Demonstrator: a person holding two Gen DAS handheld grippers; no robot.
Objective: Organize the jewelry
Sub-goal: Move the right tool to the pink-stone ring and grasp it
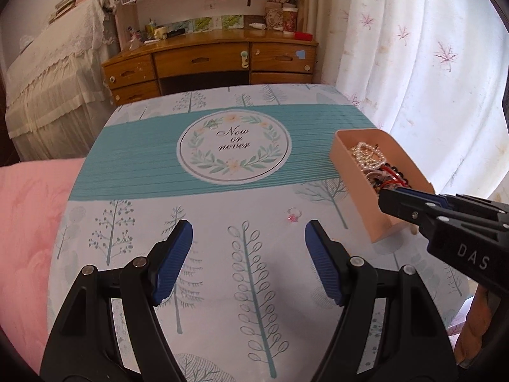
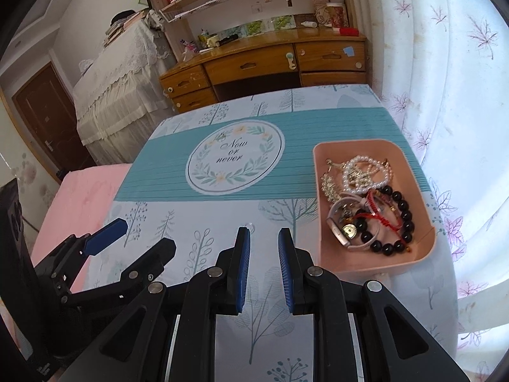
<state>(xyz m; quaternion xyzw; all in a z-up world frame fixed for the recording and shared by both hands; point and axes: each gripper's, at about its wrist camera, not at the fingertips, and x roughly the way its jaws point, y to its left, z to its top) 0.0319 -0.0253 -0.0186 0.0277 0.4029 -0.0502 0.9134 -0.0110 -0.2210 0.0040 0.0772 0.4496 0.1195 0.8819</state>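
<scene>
Beside the pink tray already heaped with bracelets, a small ring lies loose, just ahead of your wide-open left gripper; your right gripper hovers empty, jaws narrowly parted.

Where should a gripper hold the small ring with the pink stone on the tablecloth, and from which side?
Grip the ring across its thin band, coming straight down from above. It lies low and alone on the tablecloth, so a side approach finds little to pinch. The open left gripper is just before it; the pink stone looks too small to hold firmly.
</scene>
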